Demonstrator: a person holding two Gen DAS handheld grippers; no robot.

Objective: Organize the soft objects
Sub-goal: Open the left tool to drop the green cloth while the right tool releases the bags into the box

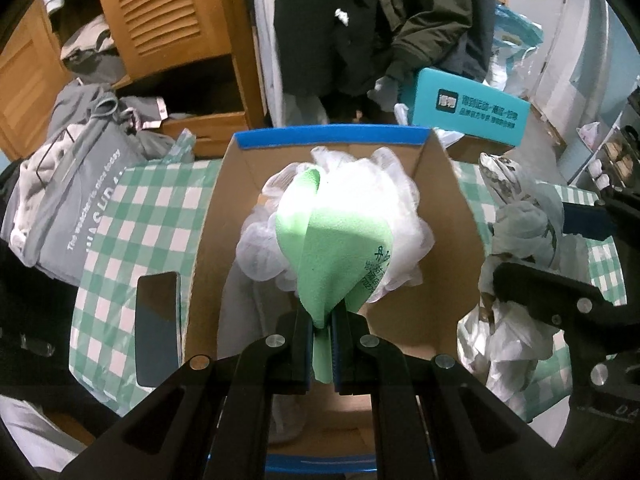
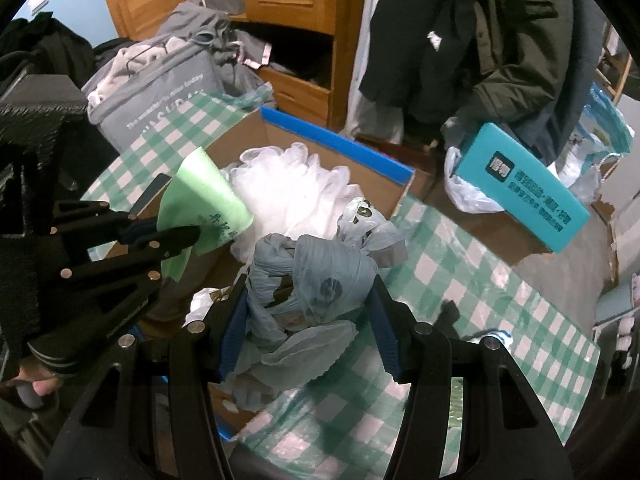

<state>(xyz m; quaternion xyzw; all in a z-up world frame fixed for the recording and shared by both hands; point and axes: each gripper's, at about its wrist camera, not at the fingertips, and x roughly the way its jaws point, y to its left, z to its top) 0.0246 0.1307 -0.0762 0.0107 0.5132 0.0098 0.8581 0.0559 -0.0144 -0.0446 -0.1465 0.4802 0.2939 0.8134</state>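
Observation:
My left gripper [image 1: 323, 320] is shut on a thin green plastic bag [image 1: 324, 248], holding it over an open cardboard box [image 1: 448, 216] with blue-taped rims. Crumpled white plastic bags [image 1: 396, 200] lie inside the box under the green one. In the right wrist view my right gripper [image 2: 308, 320] is shut on a knotted bundle of pale blue-grey plastic bags [image 2: 312, 276], beside the box [image 2: 384, 188] at its near right edge. The left gripper [image 2: 188, 236] with the green bag [image 2: 204, 196] shows at the left there. The right gripper [image 1: 560, 264] and its bundle [image 1: 516, 240] show at the right of the left wrist view.
The box stands on a green-and-white checked cloth [image 2: 460, 312]. A dark phone [image 1: 156, 328] lies left of the box. A grey laundry bag of clothes [image 1: 76, 200] stands at the far left, a teal box [image 1: 468, 112] behind, and a wooden wardrobe [image 1: 160, 12] with hanging coats beyond.

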